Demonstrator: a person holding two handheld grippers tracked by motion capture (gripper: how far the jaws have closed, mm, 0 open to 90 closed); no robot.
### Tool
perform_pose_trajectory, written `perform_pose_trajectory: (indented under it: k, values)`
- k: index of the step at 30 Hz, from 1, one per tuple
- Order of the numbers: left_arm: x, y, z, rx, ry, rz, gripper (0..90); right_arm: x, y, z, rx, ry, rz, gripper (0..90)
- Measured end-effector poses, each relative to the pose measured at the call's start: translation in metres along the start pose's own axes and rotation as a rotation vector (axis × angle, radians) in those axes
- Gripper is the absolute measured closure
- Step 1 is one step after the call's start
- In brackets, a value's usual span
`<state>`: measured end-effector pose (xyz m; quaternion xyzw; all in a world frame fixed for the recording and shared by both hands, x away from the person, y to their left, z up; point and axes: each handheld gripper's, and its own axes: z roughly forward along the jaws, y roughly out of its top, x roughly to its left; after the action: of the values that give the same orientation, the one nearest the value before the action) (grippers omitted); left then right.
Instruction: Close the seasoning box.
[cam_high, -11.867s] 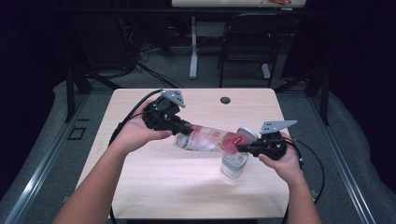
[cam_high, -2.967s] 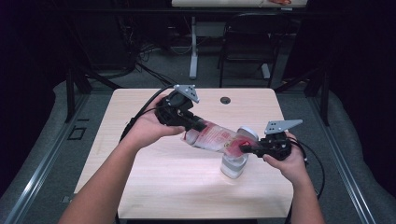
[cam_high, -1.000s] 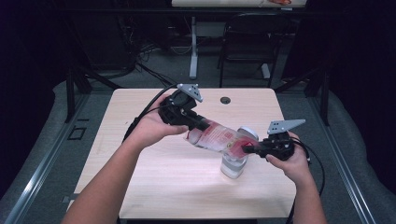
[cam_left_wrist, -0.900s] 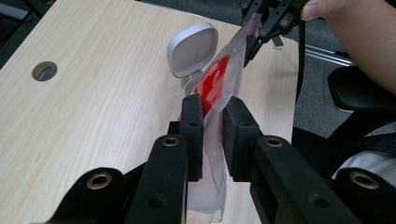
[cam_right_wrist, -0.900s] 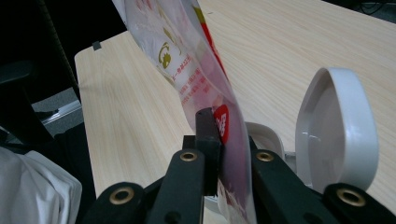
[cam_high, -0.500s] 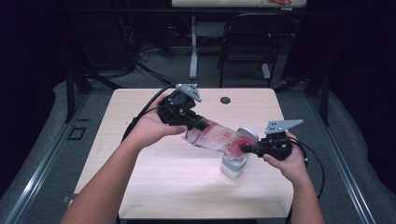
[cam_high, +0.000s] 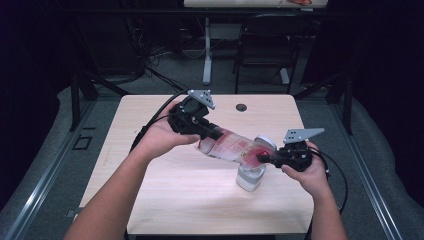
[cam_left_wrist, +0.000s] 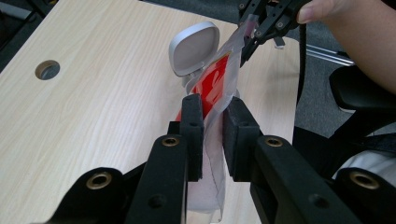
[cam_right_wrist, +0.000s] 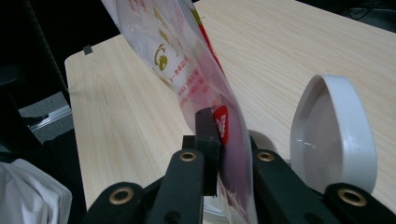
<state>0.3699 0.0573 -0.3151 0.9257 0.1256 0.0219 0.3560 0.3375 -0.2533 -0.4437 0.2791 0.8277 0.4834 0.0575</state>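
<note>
So the person is holding a clear plastic pouch (cam_high: 231, 147) with red print stretched between the two claws, up in the air over the right half of the table (cam_high: 165, 195), and I'm pretty sure the point is pouring. The left gripper (cam_high: 212, 132) is pinching one end of the pouch, jaws narrowed down onto the film with the plastic squeezed flat between the pads (cam_left_wrist: 193, 128). The right gripper (cam_high: 264, 158) is clamping the other end the same way, jaws nearly closed with only the thin film between them.

The left end is sitting higher than the right, so the pouch is slanting down toward the right edge of the table. That low end is hanging right over a small white container (cam_high: 250, 176) standing on the table near the right front part, and its hinged lid (cam_right_wrist: 332, 140) is flipped up and standing open beside the pouch. Looks like the tilt is there so the contents are sliding toward the container's mouth, and the two-point grip is keeping the floppy film taut so it isn't folding over.

I can't tell if anything is actually coming out of the pouch
</note>
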Motion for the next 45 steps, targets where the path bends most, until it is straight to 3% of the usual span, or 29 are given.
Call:
perform_pose_trajectory:
  k: [45]
  values:
    - [-0.0036,0.0079,0.0066,0.001,-0.007,0.016,78.3,-0.0055,-0.0048,-0.0042,0.024,0.028,0.016,87.7]
